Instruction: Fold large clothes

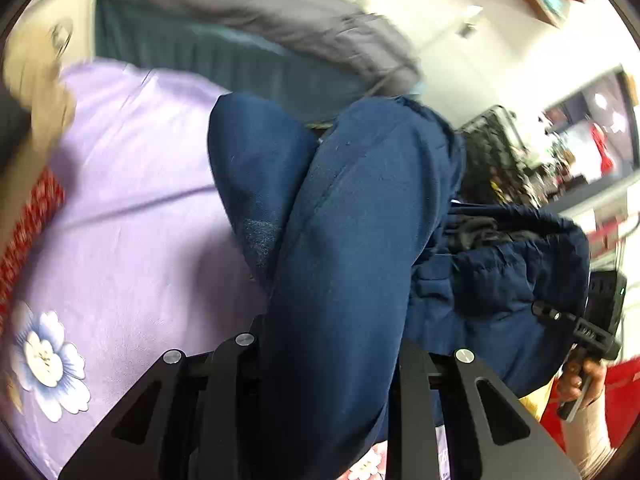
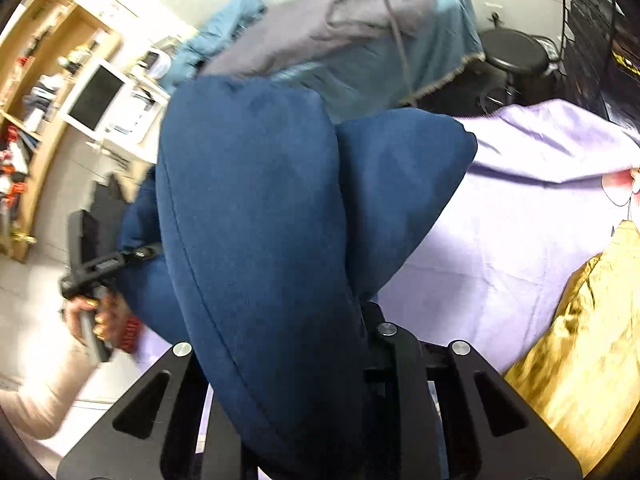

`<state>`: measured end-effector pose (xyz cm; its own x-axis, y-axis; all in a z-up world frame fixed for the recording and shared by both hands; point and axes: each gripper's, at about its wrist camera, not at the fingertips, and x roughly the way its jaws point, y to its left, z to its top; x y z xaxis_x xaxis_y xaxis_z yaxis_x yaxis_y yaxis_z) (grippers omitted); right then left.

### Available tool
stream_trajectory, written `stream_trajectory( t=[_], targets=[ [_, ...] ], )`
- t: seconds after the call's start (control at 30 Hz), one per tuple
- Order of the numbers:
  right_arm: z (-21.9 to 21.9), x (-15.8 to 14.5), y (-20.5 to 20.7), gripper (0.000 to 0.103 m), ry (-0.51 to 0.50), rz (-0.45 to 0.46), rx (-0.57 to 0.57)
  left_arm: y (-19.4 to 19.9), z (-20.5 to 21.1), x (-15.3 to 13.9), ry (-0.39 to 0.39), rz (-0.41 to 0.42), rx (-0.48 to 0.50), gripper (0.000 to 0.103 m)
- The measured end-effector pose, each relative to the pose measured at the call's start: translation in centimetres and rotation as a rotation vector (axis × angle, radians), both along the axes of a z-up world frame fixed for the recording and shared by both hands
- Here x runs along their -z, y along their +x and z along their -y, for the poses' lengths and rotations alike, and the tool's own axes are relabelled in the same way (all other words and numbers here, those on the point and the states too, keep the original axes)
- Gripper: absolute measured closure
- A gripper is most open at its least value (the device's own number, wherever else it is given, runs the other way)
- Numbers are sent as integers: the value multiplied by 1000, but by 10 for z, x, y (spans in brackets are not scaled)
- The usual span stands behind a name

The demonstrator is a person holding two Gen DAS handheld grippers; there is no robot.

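1. As seen at closest range: left gripper [image 1: 328,364] clamped narrow on a fold of the blue garment [image 1: 352,216], cloth bunched between the two fingers and spilling forward over them.
2. Right gripper [image 2: 288,360] likewise closed down on the same blue garment [image 2: 256,208], thick fold pinched between its fingers.
3. Garment position: raised clear of the lilac bedsheet [image 1: 132,184], hanging from both grips, two lobes of cloth drooping ahead of each tool toward the sheet.
4. Governing relation: long axis of the garment spans from one tool to the other, slack middle sagging between them; neither hand nearer, each at its own end. Judged mid-lift ahead of a spread or fold onto the sheet.
5. Pose: both tools angled steeply downward, side by side. Right hand [image 1: 576,380] visible from the left camera, wrapped on its handle; left hand [image 2: 92,316] visible from the right camera, same hold.
6. Mid-distance: gold cloth [image 2: 580,344] on the sheet's right side.
7. Farthest: grey and teal bedding [image 2: 360,20], wooden shelving [image 2: 44,80]; detail blurred.
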<state>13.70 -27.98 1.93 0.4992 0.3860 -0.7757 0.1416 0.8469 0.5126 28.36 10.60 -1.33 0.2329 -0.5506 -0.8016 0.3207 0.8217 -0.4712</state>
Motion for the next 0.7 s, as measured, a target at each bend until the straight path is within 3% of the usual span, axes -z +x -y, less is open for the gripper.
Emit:
stream_trajectory(
  t=[0.2,0.37,0.53,0.7],
  targets=[
    [40,-60,-80,83,78,105,90,-26,38,-72,-88,98,98,79],
    [110,-95,-170,82,97,161,281,-53,129,-99,-152,129,273,79],
    [168,-121,-275,82,5,167,471,-97,253,-94,-165,125,508,79],
    [222,-115,-369,82,-49,111,690,-134,371,-64,-161,60,666,79]
  ],
)
